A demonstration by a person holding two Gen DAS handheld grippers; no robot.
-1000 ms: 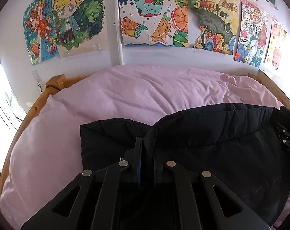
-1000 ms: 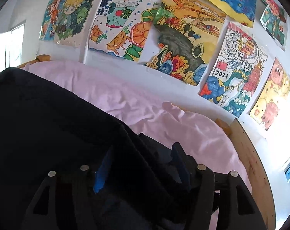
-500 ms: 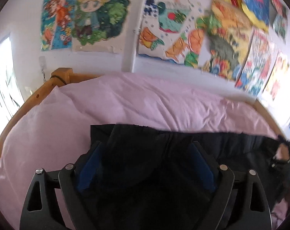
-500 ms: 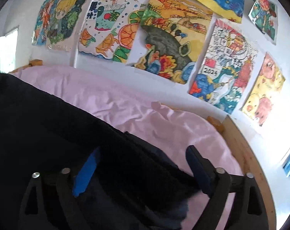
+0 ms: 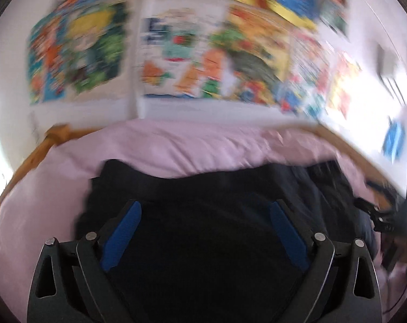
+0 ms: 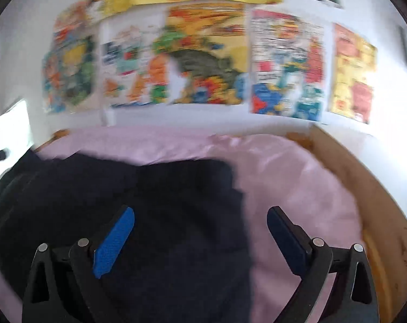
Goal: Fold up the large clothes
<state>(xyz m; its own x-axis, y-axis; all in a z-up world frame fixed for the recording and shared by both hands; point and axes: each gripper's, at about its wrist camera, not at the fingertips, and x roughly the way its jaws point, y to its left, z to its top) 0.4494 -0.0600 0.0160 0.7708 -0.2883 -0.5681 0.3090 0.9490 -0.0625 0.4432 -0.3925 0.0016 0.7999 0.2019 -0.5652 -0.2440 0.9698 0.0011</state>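
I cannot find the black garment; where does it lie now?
The black garment lies on the pink bedding, below the wall pictures, under both open grippers.

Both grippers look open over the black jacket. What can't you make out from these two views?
- Wall drawings: motion-blurred in both views; details unreadable.
- Black jacket: near part hidden behind the left gripper; fold neatness unclear.
- Jacket's left side, right wrist view: cut off by the frame edge.
- Right gripper: open, touching nothing.

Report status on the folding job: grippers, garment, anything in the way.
Left gripper and right gripper open, jaws just opened, nothing pinched. Black garment released, lying on pink bedding. Nothing in the way.
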